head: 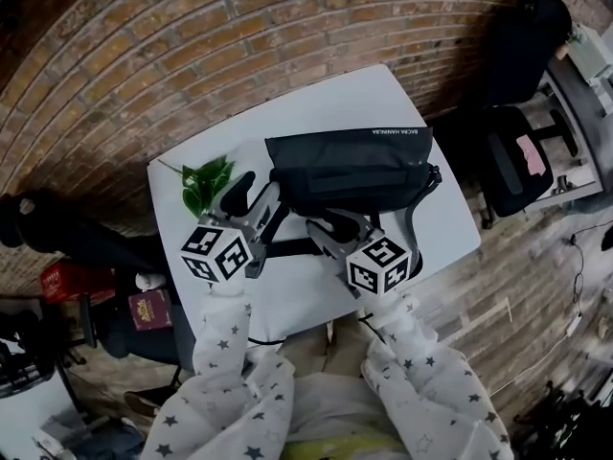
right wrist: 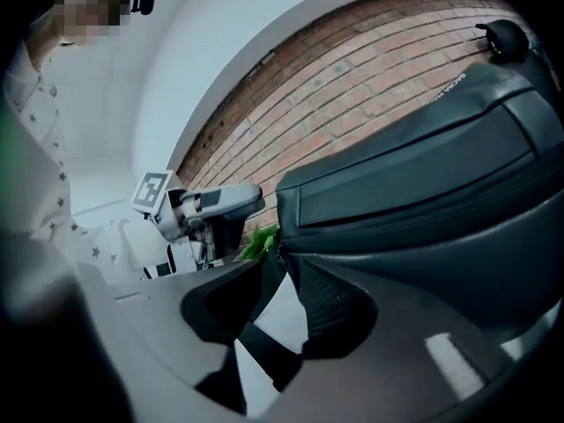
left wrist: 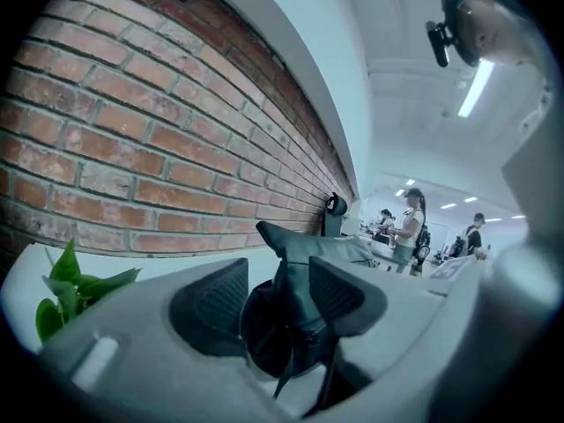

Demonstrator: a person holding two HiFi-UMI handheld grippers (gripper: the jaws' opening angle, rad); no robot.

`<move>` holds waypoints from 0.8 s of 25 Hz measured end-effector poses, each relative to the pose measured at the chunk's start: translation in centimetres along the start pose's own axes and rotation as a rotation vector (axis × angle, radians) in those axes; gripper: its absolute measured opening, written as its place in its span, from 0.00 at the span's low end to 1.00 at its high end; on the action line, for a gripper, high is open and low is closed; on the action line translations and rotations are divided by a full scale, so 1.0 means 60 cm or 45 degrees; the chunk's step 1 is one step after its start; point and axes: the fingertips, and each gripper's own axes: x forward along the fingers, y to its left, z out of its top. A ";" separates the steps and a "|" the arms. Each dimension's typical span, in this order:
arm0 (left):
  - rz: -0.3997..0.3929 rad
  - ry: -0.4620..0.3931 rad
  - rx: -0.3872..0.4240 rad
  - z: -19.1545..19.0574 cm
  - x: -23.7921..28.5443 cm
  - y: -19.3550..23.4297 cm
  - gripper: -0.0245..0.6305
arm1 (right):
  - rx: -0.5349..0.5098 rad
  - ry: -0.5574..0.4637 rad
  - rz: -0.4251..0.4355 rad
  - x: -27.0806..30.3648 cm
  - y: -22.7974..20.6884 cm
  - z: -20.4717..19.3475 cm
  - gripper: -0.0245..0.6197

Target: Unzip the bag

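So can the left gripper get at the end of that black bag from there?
Probably yes: the left gripper has its jaws apart with the near end of the bag standing between them, and nothing else blocks it. The green leaves lie off to one side.

The left hand-held gripper [head: 257,192] and right hand-held gripper [head: 335,224] are grey, with black textured pads [left wrist: 211,315], perhaps rubber. Each bears a white cube [head: 216,253] printed with black square markers. The sleeves [head: 226,372] are pale with small dark stars.
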 end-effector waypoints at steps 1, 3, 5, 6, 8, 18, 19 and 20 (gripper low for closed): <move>-0.022 0.002 -0.001 0.002 0.008 0.000 0.36 | -0.002 0.008 0.002 0.007 -0.002 -0.004 0.24; -0.059 0.002 -0.012 0.005 0.022 0.001 0.37 | -0.004 0.013 0.003 0.017 -0.005 -0.009 0.24; -0.088 0.007 -0.020 0.004 0.033 0.002 0.37 | -0.015 0.031 0.013 0.027 -0.005 -0.016 0.24; -0.106 0.007 -0.025 0.003 0.039 0.003 0.37 | -0.027 0.045 0.019 0.032 -0.005 -0.020 0.24; -0.150 0.006 -0.047 0.004 0.050 0.004 0.38 | -0.045 0.065 0.030 0.044 -0.004 -0.025 0.24; -0.320 0.032 -0.062 0.001 0.089 -0.016 0.39 | -0.183 0.127 0.012 0.070 -0.004 -0.038 0.21; -0.326 0.032 -0.064 0.000 0.090 -0.017 0.39 | -0.191 0.128 0.004 0.070 -0.006 -0.039 0.20; -0.332 0.032 -0.067 0.000 0.091 -0.018 0.39 | -0.196 0.129 -0.004 0.070 -0.009 -0.039 0.19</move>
